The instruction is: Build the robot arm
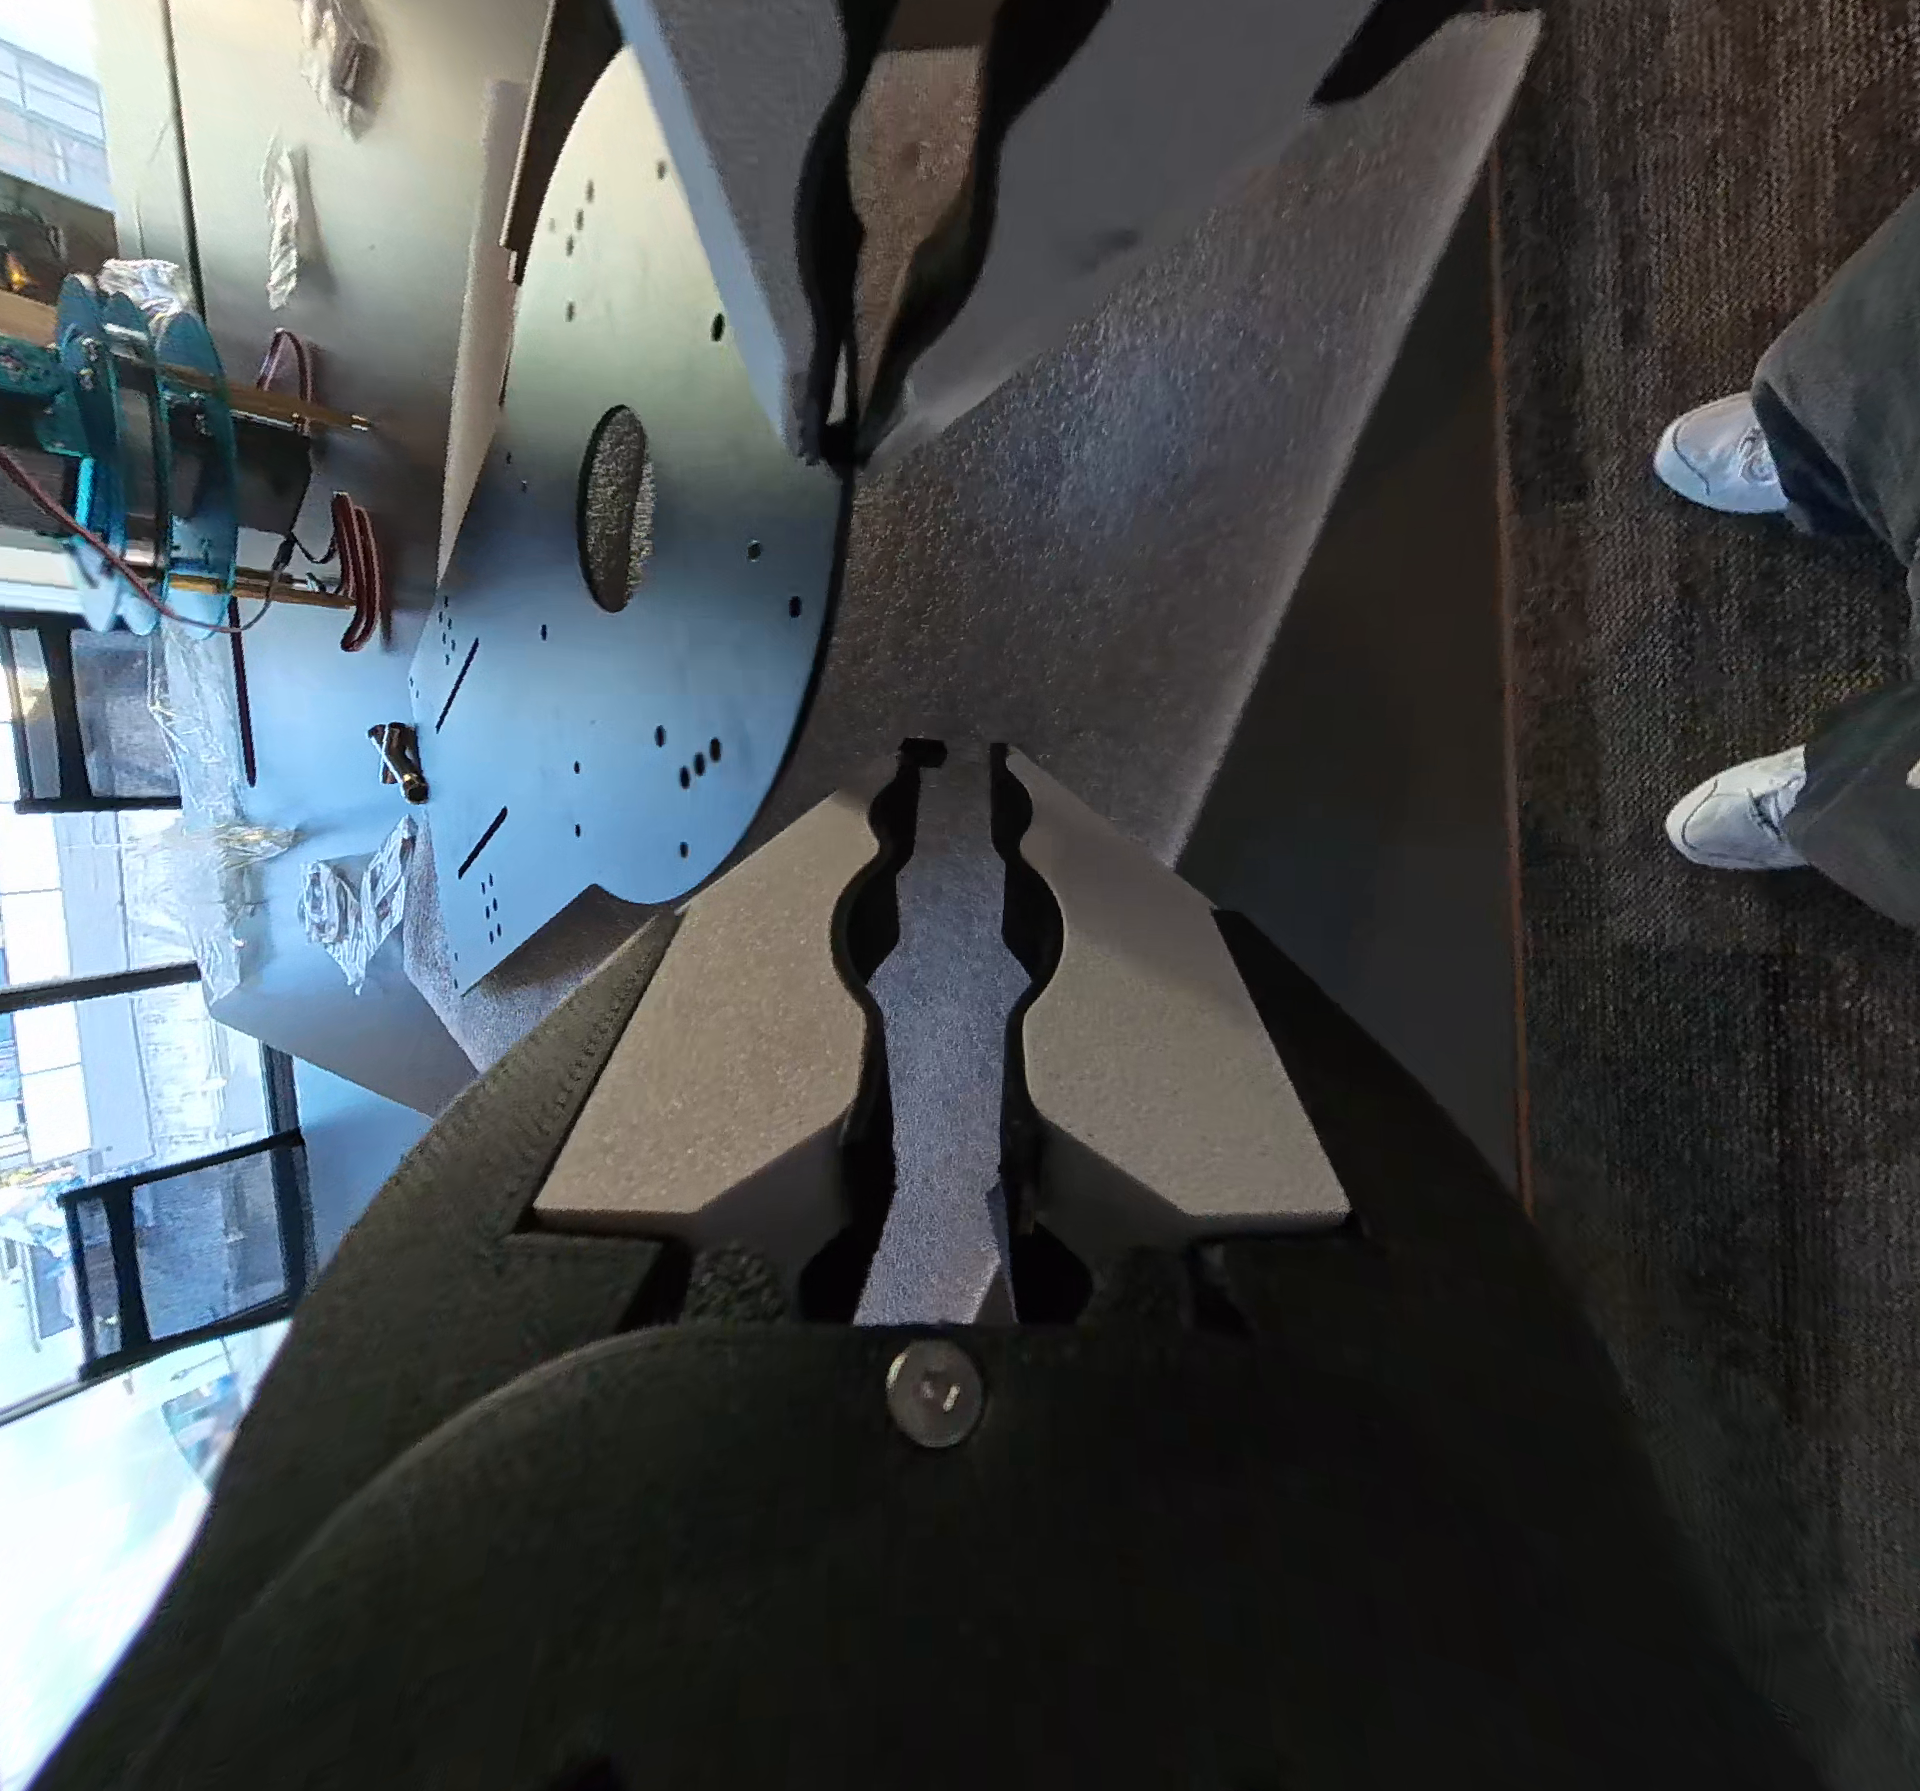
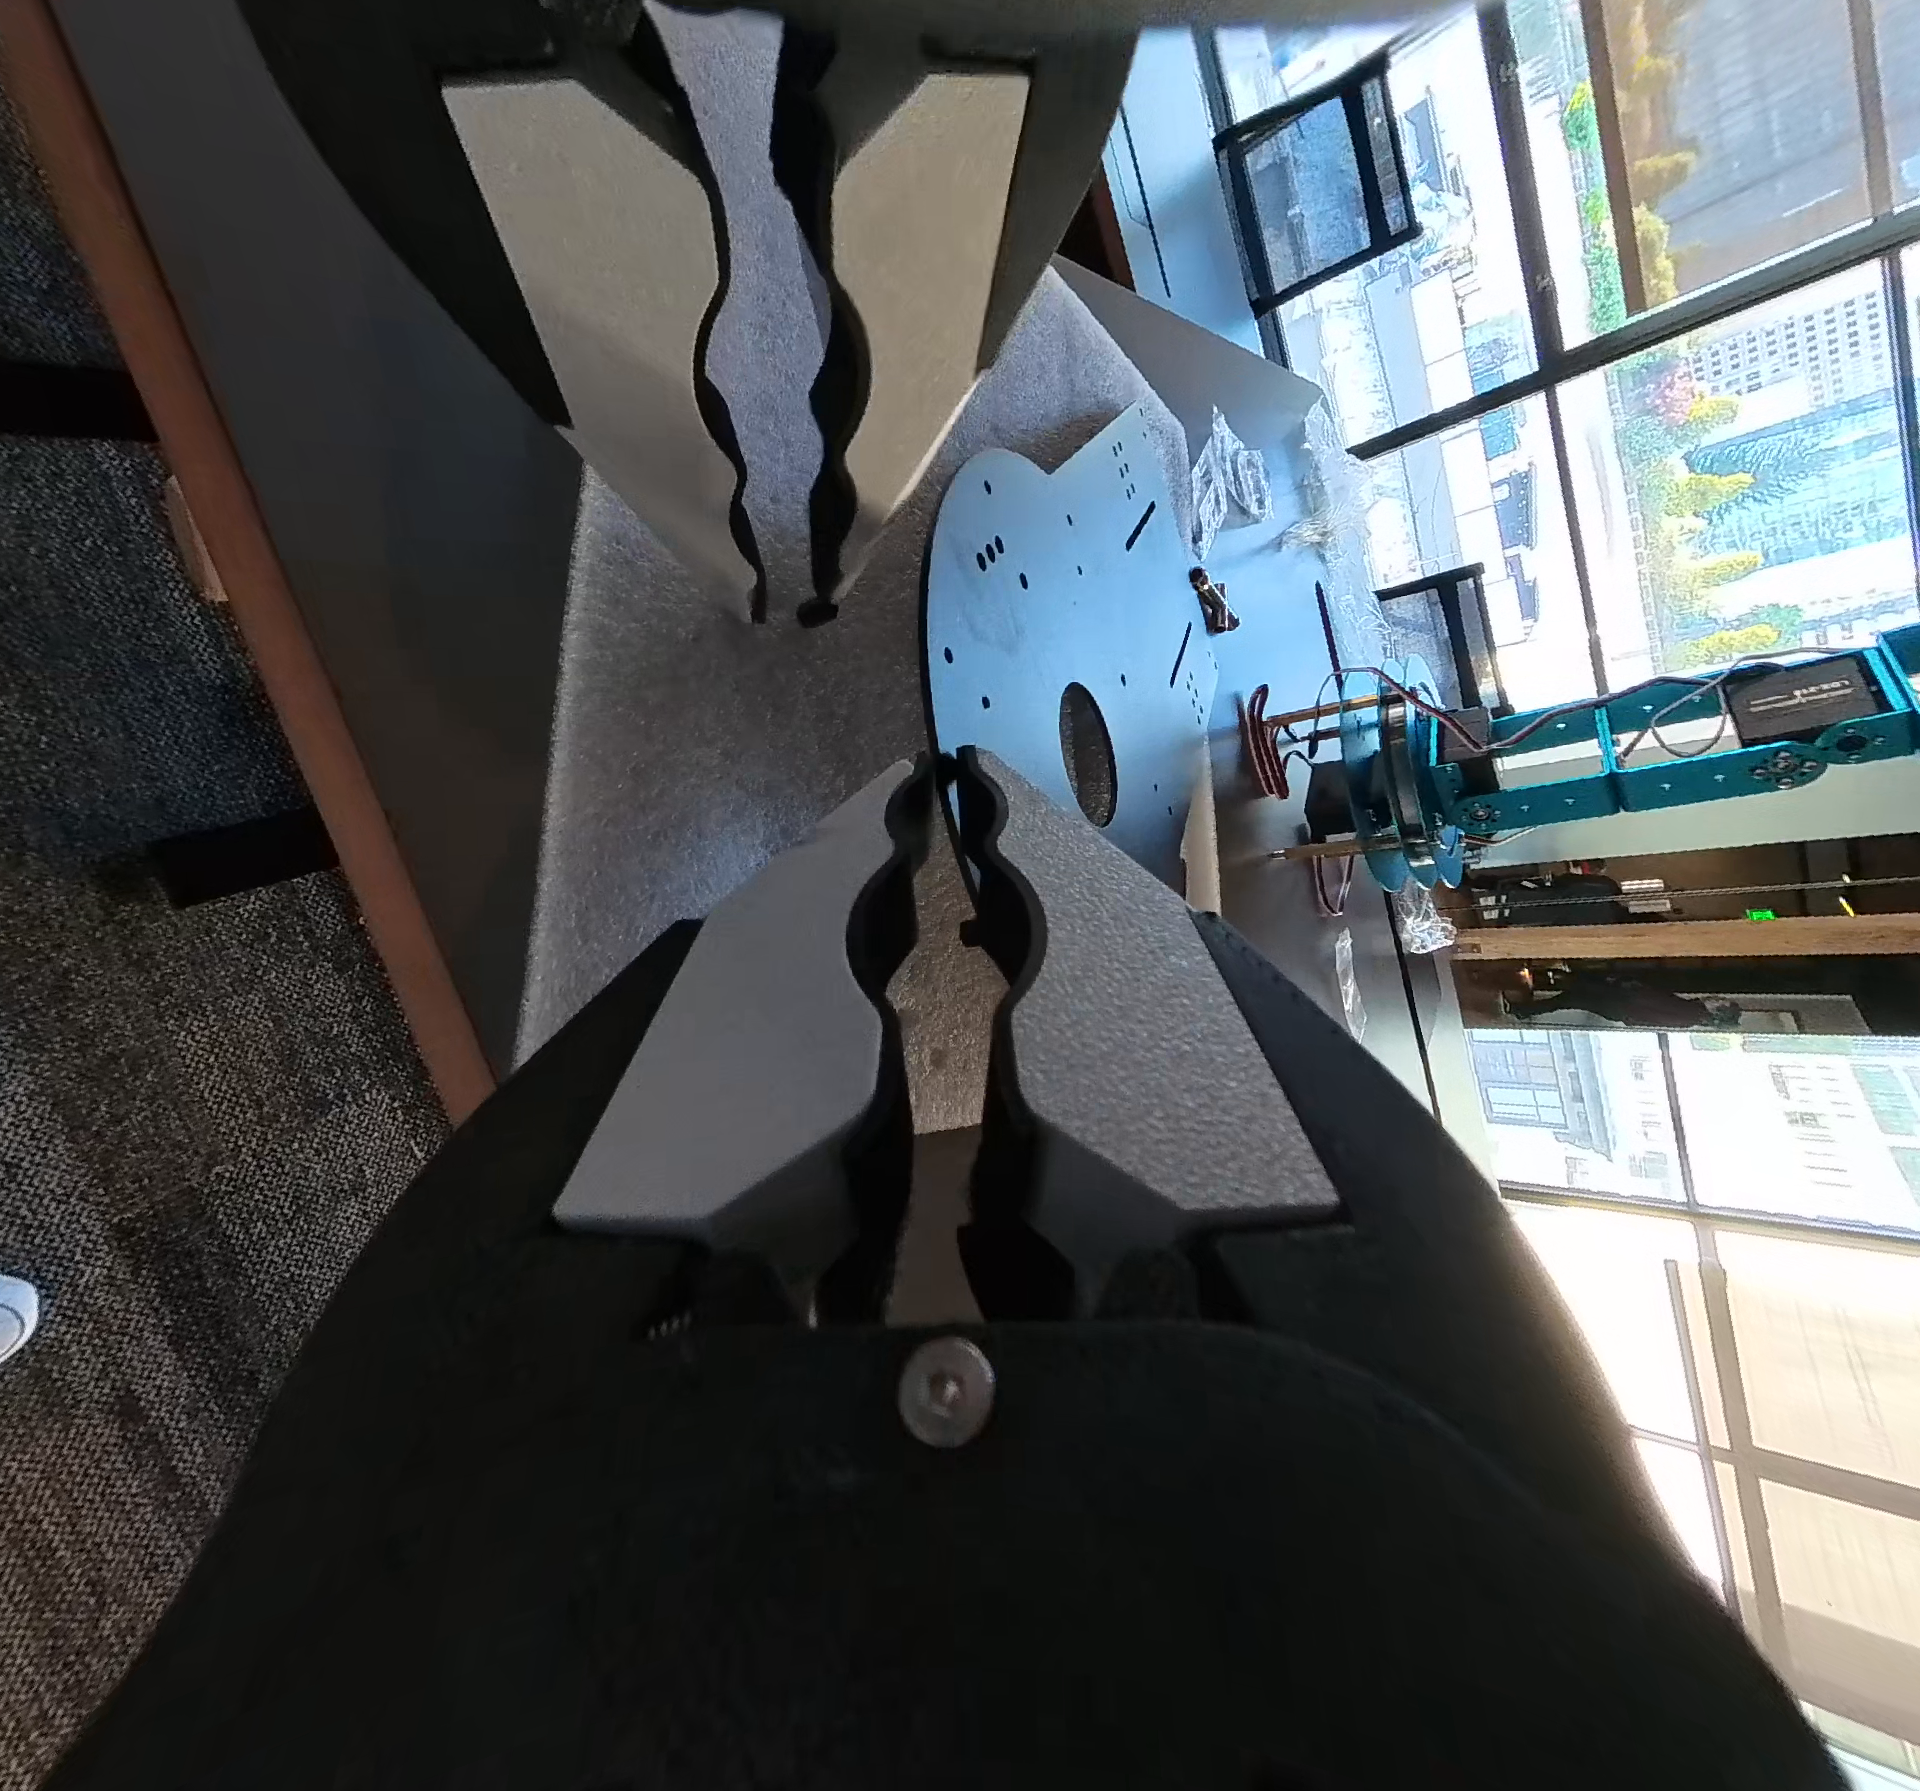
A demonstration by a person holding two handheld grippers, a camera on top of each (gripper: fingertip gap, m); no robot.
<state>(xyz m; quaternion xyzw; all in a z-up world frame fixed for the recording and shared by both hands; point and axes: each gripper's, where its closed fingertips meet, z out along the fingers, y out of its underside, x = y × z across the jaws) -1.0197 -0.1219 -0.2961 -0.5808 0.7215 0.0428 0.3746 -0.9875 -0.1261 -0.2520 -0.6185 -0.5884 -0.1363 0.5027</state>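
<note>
Plate [image 2: 1039, 619] with the drilled holes is lying on a foam sheet [image 2: 675, 702] on the surface [image 2: 343, 494]. The right tongs [image 2: 943, 762] are clamping its near rim, looks like to steady it. The left tongs [image 1: 951, 752] are hovering slightly parted over the foam, gripping nothing

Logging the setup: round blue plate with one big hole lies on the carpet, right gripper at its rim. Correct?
Not the carpet. In the right wrist view, the plate lies on a grey foam sheet spread on the table. The rest holds: it is round and blue with one big hole, and the right gripper is at its rim.
</note>
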